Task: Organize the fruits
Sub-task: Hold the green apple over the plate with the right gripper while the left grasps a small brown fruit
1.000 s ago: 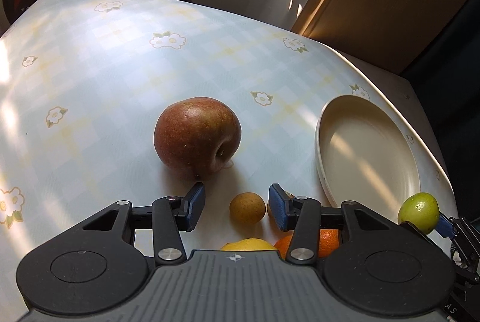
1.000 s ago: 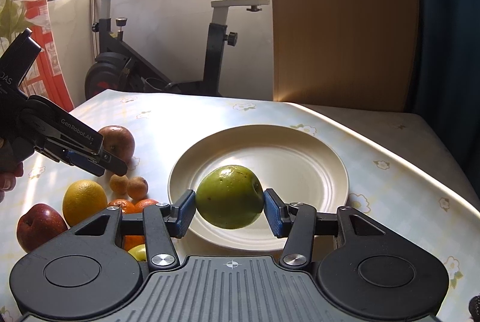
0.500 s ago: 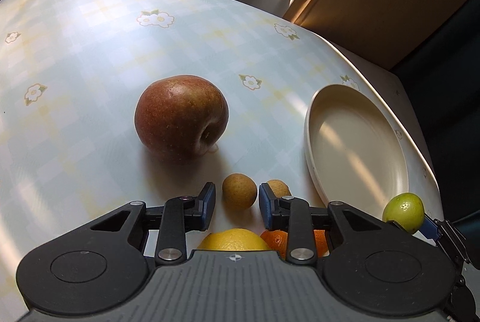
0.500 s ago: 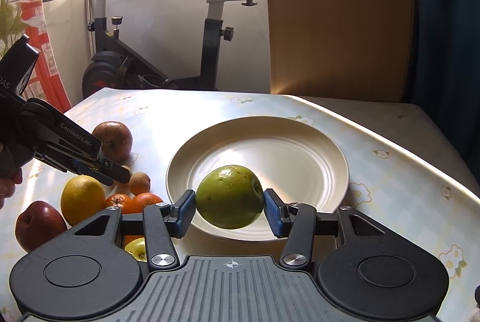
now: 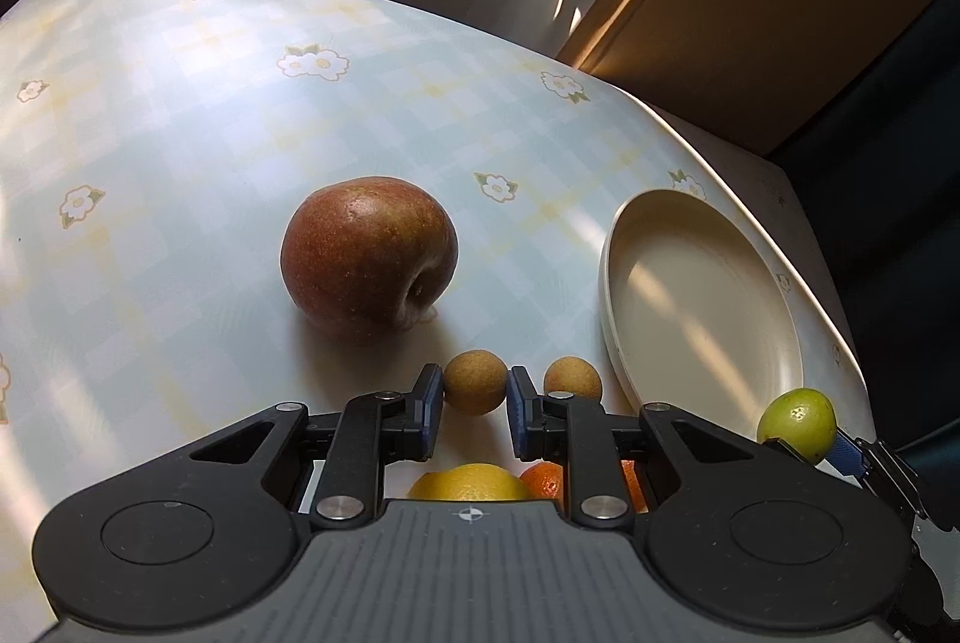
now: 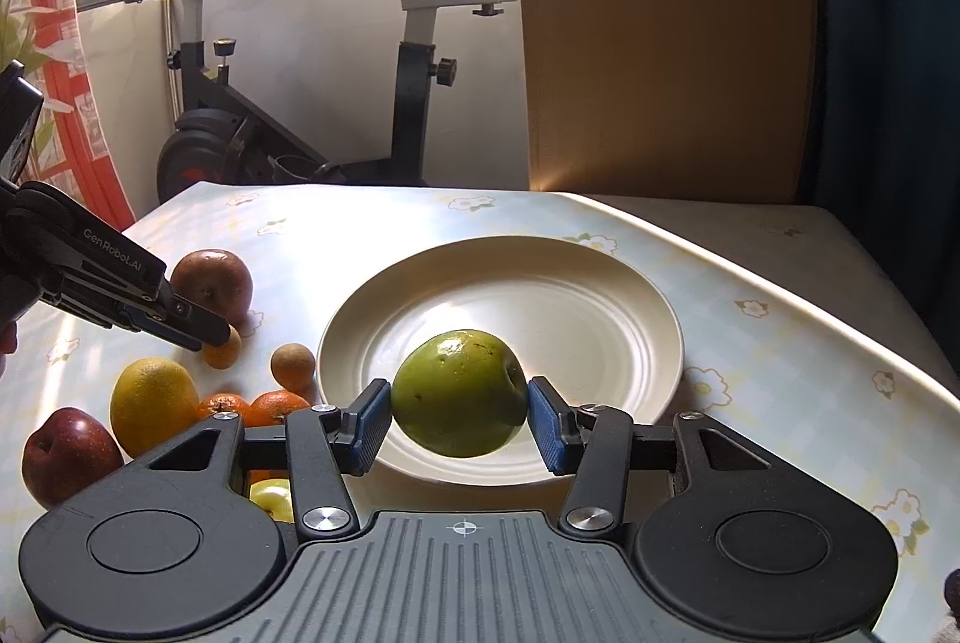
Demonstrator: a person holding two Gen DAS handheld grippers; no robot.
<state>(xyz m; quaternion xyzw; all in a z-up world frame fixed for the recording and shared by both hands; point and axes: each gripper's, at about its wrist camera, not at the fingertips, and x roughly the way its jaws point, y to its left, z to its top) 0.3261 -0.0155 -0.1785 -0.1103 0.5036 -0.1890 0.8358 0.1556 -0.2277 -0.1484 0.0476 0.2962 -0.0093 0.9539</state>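
Jaws of the left gripper [image 5: 475,400] have just closed on a small brown fruit [image 5: 474,381], low centre of its view, on the worktop [image 5: 180,115]; right gripper [image 6: 459,418] clamps a green apple [image 6: 461,391] over the plate [image 6: 600,301]

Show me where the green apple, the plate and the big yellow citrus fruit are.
green apple [image 6: 459,391], right wrist view, middle of its front.
plate [image 6: 600,295], right wrist view, bare inner surface.
yellow citrus fruit [image 6: 153,397], right wrist view, middle of its peel.

On the table [image 6: 780,343], 1 plate [image 6: 600,295] lies right of the fruit cluster [image 6: 180,391].
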